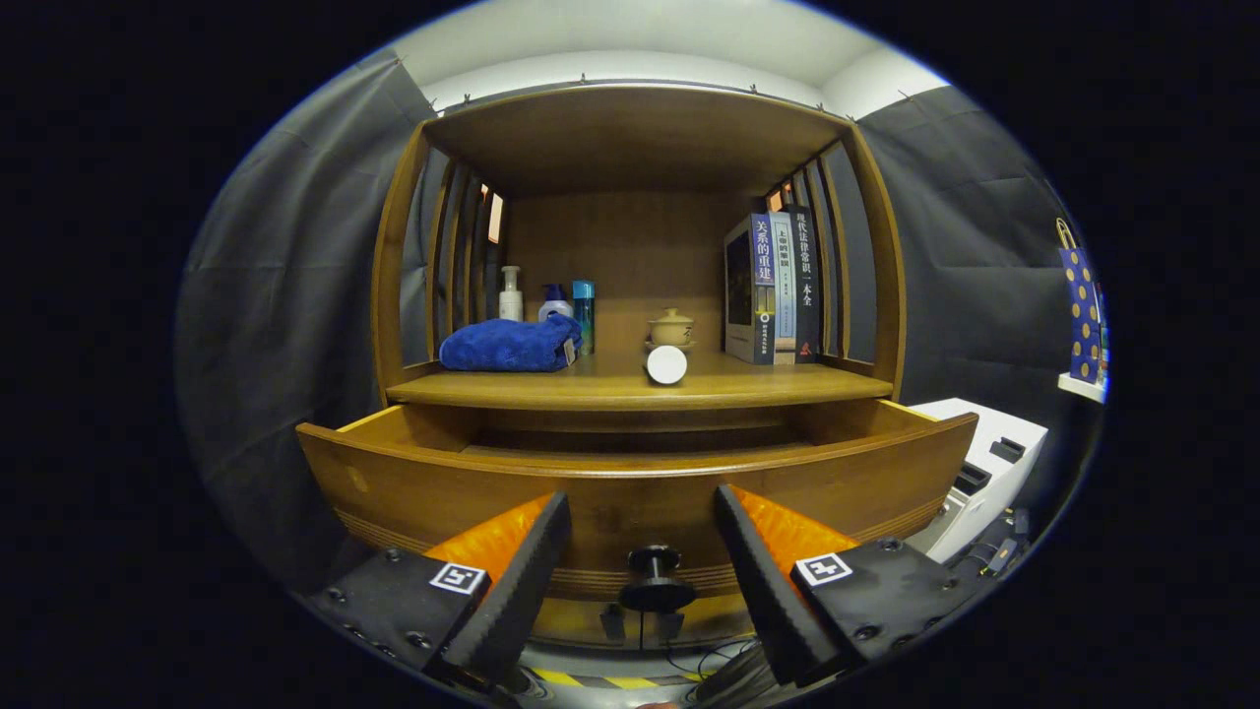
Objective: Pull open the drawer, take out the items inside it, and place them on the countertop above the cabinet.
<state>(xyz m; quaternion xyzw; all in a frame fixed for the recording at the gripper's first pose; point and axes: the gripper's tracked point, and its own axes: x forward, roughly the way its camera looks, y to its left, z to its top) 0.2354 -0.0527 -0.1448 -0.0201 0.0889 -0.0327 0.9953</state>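
The wooden drawer [630, 487] stands pulled out of the cabinet, its curved front facing me. Its black knob [655, 571] sits low on the front, between my fingers and apart from both. My gripper [642, 522] is open, with orange-and-black fingers [512, 571] on either side of the knob and nothing held. From this angle the drawer's inside is hidden. On the countertop [768, 384] above lie a folded blue towel [512, 345] at the left and a white cylinder [666, 364] on its side, its round end towards me.
At the back of the countertop stand three bottles [551, 300] and a small lidded cup [671, 327]. Books [778, 290] stand upright at its right. A white box [984, 473] sits right of the cabinet, with cables below it. A dotted blue bag [1081, 310] stands on a shelf far right.
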